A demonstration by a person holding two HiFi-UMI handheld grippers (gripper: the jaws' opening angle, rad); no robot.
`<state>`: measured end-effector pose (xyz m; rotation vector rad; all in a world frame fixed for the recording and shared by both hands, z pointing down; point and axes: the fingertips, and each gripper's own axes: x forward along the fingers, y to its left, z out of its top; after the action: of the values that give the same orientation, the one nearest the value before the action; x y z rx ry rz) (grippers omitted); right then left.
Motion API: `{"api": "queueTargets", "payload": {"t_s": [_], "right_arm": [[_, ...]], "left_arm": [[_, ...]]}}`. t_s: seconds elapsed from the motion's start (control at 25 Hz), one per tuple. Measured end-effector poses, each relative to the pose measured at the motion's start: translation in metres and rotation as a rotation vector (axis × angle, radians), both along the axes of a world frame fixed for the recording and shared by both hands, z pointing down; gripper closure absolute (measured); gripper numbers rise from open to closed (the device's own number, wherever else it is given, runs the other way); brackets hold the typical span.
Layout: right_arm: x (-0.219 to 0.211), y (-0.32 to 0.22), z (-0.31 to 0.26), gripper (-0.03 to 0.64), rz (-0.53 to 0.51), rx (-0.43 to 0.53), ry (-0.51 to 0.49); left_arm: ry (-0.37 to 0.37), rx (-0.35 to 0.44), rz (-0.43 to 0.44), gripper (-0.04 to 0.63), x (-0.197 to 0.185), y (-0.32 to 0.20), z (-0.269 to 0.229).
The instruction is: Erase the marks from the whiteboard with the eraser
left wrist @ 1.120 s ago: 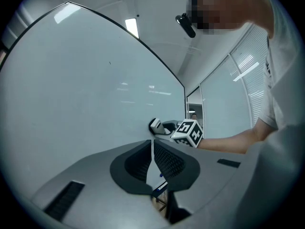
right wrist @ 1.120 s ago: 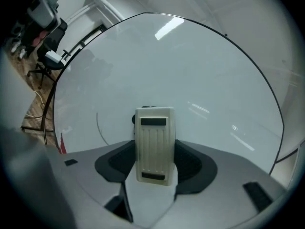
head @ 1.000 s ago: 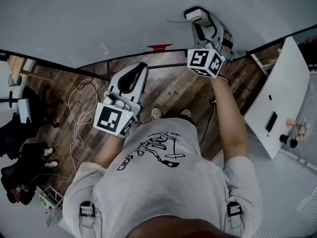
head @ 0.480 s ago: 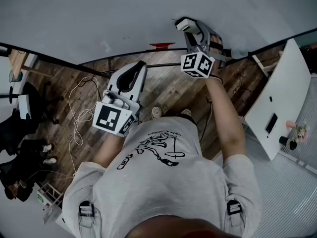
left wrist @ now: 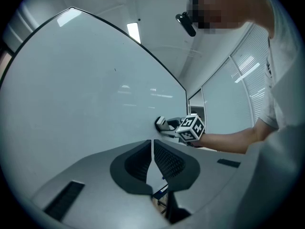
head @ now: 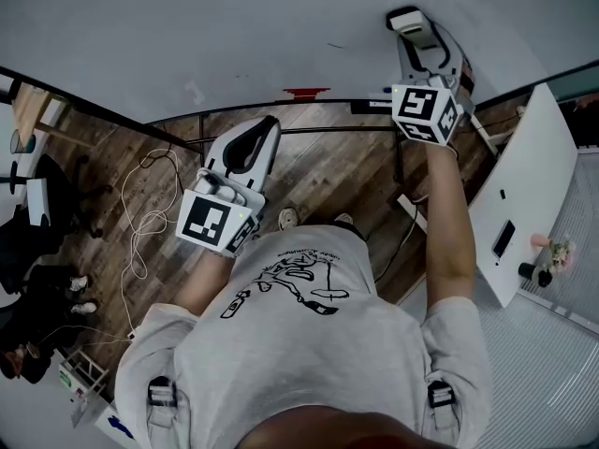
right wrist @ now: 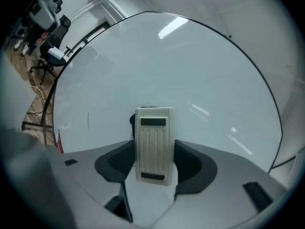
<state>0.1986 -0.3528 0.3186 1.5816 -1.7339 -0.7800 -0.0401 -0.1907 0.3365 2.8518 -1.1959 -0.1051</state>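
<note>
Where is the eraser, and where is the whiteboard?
eraser (right wrist: 154, 146): right gripper view, middle of its ribbed back.
whiteboard (right wrist: 167, 66): right gripper view, bare white surface above the eraser.

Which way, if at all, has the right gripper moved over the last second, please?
Yes. The right gripper, holding the eraser, has moved rightward along the whiteboard, away from the red mark.
</note>
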Motion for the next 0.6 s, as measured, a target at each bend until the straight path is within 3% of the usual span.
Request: {"api": "queueTargets", "payload": {"t_s": [0.24,0.6], "right_arm": [[0.053,0.002,-0.073,0.362,0.069,0.088,-0.121],[0.043,0.0,-0.062,0.364,0.102,0.122,-0.175]], "left_arm": [[0.005,0.013,0.002,0.563,0.001,0.0,-0.005],[0.001,0.006,0.0,0.563,-0.004,-0.002,-0.003]]}}
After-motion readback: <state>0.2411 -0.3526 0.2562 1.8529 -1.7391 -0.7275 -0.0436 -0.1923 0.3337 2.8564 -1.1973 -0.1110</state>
